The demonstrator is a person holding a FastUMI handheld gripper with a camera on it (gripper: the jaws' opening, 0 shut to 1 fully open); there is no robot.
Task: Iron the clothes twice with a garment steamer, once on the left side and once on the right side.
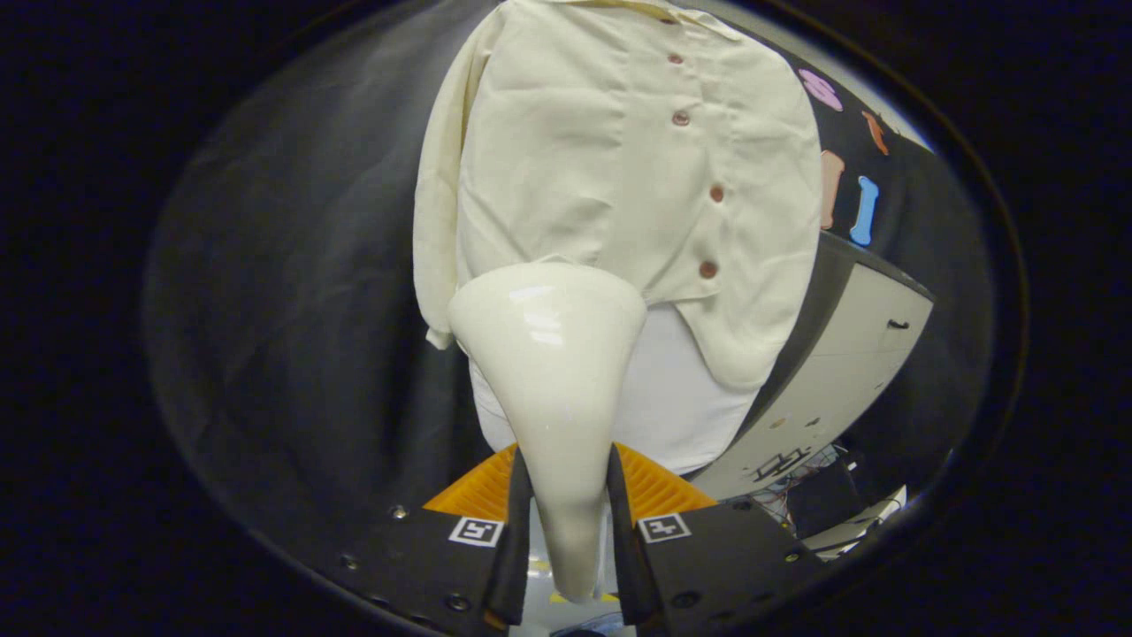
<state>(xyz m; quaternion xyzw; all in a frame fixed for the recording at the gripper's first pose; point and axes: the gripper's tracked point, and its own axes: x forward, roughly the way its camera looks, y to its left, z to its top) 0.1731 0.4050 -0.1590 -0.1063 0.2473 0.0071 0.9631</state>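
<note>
In the gripper view, the garment steamer [550, 372] is being held between the two fingers of the gripper [566, 548], which are closed narrowly on its slim handle, one black finger pressing on each side. The steamer's long axis is running straight forward along the fingers, widening into a glossy cream head that is being pointed at the cream button-up shirt [619, 177]. The shirt is hanging just ahead of and beyond the head, against the black cloth wall [292, 292]. The head is being presented to the lower part of the panel that lies to the side of the brown buttons [707, 230]; whether it is touching the fabric cannot be told. A white surface [681, 398] is showing below the hem.
</note>
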